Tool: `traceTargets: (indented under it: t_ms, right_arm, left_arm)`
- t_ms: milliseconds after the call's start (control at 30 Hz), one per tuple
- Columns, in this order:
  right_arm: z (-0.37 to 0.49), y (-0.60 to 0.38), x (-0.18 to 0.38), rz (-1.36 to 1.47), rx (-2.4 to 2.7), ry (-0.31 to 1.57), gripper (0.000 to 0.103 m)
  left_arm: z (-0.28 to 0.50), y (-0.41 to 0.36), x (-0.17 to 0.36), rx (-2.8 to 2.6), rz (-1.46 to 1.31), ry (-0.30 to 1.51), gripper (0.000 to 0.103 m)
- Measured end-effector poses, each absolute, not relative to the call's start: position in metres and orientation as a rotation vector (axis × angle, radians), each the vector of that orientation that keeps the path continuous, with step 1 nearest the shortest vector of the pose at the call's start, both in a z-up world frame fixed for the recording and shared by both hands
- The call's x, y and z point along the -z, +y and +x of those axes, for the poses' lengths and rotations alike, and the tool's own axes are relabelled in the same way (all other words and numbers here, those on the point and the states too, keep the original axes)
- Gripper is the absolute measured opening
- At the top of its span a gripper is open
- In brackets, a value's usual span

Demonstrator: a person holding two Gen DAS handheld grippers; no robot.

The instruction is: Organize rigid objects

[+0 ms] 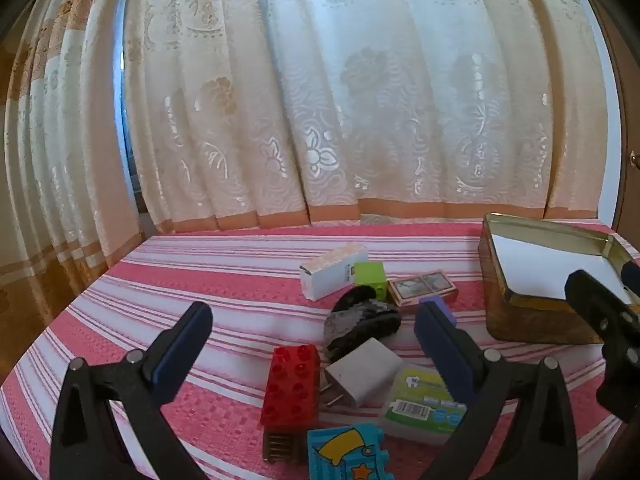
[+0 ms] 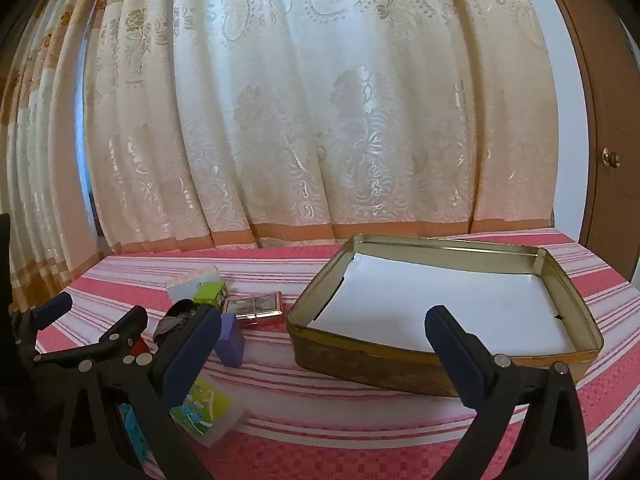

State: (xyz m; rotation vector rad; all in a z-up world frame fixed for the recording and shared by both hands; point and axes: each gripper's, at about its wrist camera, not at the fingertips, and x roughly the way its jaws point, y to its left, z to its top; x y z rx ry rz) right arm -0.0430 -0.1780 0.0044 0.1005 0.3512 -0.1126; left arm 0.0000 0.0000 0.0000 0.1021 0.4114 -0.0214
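Red brick (image 1: 291, 388) shows only leftward (tin (image 2: 440, 364) fuller rightward); both grippers (image 1: 314, 330) (image 2: 324, 332) gape, empty.

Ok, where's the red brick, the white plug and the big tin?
red brick (image 1: 291, 388): left wrist view, on its studded top.
white plug (image 1: 366, 374): left wrist view, on its flat white face.
big tin (image 2: 360, 364): right wrist view, on its near outer wall.

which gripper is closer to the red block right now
Left. The left gripper hangs open right over the red block, which sits between its fingers; the right gripper is off to the side, facing the tin.
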Motion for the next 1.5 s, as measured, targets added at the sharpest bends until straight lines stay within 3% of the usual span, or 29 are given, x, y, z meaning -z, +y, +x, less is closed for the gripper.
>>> traceTargets:
  t_ms: [1500]
  right_arm:
    - [-0.0435,-0.1797,-0.0049,0.134,0.091,0.351,0.103]
  left_arm:
    - [0.0042,0.0006,0.0045,0.028,0.075,0.45,0.103]
